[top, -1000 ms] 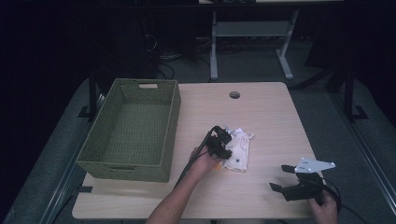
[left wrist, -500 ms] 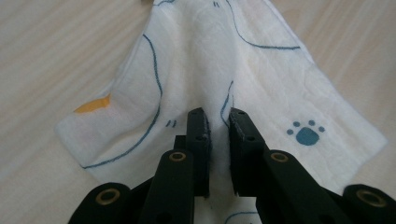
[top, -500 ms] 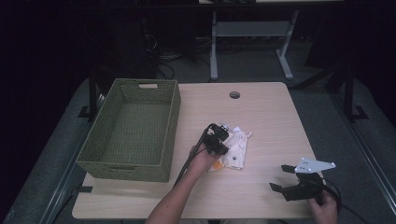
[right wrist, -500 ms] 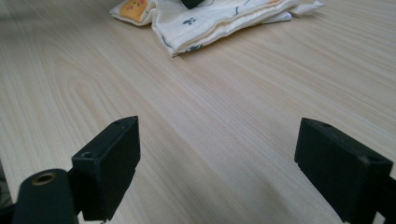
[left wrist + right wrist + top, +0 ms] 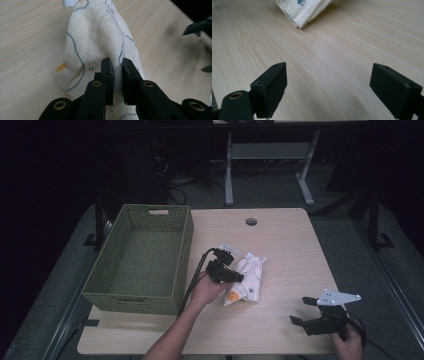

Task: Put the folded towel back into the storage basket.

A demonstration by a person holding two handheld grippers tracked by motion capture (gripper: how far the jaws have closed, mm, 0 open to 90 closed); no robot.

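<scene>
Dim room, grey floor [image 5: 350, 227], metal frame [image 5: 270, 155] behind

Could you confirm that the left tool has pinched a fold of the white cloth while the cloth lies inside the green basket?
Not quite: the left tool is shut on a fold of the white cloth, but the cloth lies on the wooden table, beside the green basket, as the high view shows.
</scene>
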